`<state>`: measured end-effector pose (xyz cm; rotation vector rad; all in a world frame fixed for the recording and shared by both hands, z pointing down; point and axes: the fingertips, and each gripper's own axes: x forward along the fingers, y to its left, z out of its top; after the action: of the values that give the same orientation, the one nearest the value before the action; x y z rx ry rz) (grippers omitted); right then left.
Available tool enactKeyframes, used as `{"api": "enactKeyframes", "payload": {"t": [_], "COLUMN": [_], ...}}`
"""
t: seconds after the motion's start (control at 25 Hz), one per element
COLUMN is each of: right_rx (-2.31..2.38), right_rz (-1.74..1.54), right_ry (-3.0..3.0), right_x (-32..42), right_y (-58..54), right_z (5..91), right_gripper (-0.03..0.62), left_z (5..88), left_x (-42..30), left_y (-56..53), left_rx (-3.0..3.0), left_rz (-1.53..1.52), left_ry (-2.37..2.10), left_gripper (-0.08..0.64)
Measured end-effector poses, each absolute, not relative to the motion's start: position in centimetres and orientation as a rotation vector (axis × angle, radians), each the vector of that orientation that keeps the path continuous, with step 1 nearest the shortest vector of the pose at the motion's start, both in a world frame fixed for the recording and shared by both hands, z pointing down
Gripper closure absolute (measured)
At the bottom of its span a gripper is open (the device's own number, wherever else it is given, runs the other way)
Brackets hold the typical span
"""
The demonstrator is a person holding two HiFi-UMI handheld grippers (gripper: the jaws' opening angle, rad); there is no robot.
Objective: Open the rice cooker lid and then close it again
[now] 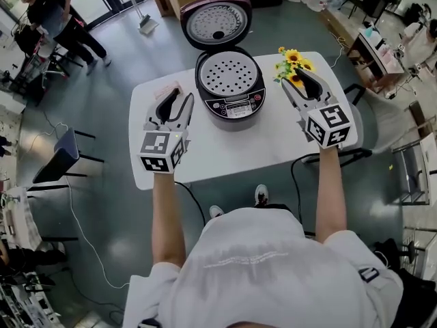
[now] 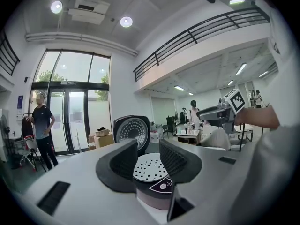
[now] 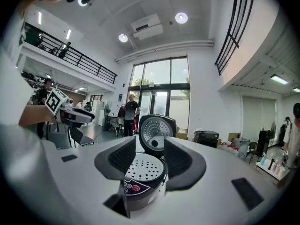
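Right now the rice cooker (image 1: 230, 87) sits mid-desk (image 1: 273, 149), its lid (image 1: 215, 22) upright at twelve o'clock. Left tongs (image 1: 176, 101) at nine and right tongs (image 1: 300, 79) at three hang released, empty. Reaching in, the right could clip the flowers (image 1: 293, 63); a hard shove could slam the lid.

Right claw (image 1: 298, 79) hides the lower part of the yellow sunflower bunch (image 1: 292, 57) at the table's two o'clock. At ten o'clock a pink flat item (image 1: 166, 87) peeks from under the left claw (image 1: 177, 98), unidentifiable. Print on the dark maroon rice cooker (image 1: 230, 74) is too small to read.
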<state>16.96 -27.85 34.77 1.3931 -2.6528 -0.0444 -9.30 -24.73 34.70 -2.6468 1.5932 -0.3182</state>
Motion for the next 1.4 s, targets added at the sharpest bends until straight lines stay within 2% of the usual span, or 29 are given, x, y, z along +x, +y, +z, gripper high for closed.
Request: {"api": "enactKeyframes", "payload": {"t": [0.6,0.92,1.4], "right_rx": [1.223,1.058,1.016], "right_rz": [-0.128,-0.173,-0.140], "right_ry": [-2.687,-2.721,-2.692], "right_x": [22.0,19.5,14.8], "right_y": [-33.2,-38.3,-49.8], "right_z": [34.5,34.0,34.4], "right_gripper": [0.399,0.400,0.397], "left_z": [34.6,34.7,35.5], "left_x": [-5.1,-6.4,-11.0], "left_y": [-28.4,-32.4,-44.6], "left_rx": [-2.559,-2.534,-2.583], "left_rz": [-0.369,-0.426,-0.519], "left_ry": [1.710,1.754,1.606], "left_gripper": [0.405,0.408,0.408]}}
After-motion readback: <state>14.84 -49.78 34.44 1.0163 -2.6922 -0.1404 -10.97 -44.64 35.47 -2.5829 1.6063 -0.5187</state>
